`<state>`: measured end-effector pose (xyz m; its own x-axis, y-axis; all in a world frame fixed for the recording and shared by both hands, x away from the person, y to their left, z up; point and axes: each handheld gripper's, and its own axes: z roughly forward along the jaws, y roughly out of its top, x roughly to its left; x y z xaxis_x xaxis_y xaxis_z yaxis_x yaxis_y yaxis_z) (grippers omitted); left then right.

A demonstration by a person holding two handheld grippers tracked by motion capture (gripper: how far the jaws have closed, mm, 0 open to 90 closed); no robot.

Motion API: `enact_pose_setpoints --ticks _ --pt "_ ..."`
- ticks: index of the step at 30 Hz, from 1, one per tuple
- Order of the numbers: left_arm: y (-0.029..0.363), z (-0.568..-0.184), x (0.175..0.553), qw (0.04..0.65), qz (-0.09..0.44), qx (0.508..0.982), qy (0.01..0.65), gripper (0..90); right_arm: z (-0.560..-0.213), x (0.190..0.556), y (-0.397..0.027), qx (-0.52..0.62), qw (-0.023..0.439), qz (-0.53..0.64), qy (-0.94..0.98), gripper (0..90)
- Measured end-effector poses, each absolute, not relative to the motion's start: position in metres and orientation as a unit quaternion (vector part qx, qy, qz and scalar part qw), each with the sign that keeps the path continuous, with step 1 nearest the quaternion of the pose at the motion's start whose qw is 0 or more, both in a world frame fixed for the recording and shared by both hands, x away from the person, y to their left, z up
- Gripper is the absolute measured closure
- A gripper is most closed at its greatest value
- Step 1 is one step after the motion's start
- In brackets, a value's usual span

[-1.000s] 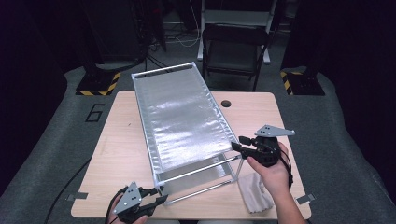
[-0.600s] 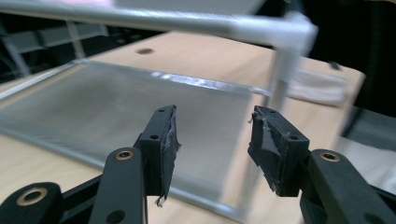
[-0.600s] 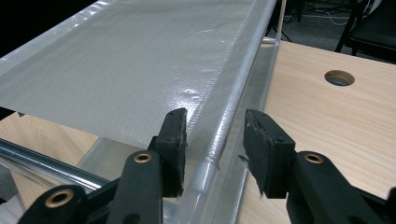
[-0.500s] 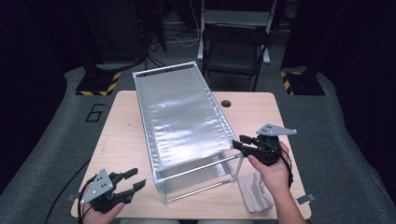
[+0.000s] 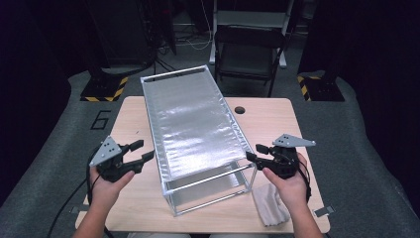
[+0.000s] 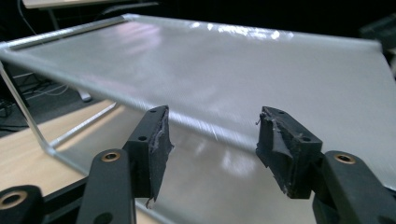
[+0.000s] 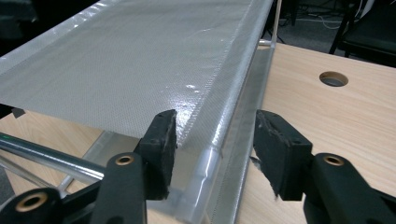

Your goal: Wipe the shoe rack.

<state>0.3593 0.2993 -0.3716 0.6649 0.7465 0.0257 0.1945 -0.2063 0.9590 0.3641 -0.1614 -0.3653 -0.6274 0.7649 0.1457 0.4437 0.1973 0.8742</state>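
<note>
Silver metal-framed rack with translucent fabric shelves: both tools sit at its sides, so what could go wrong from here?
1. The right tool has open jaws straddling the corner post of the silver metal-framed rack with translucent fabric shelves; closing there might pinch the fabric edge rather than the tube.
2. The left tool, jaws open, hangs beside the rack, not gripping; a one-sided pull could slide or twist it on the light wooden table.
3. The crumpled grey cloth lies near the right hand and may snag.

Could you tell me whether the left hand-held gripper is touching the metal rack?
Apart: the high view shows bare table between the left hand-held gripper and the rack.
</note>
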Motion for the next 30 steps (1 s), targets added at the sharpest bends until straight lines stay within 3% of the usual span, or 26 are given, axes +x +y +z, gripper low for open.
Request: enact_pose_setpoints --ticks 16,30 --pt "0.284 -0.376 0.398 0.494 0.266 0.756 0.337 36.7 -0.37 0.332 -0.177 0.395 0.173 0.511 0.744 43.8" --pt "0.284 -0.375 0.399 0.489 0.251 0.772 0.321 37.4 -0.397 0.34 -0.179 0.412 0.164 0.472 0.762 52.1"
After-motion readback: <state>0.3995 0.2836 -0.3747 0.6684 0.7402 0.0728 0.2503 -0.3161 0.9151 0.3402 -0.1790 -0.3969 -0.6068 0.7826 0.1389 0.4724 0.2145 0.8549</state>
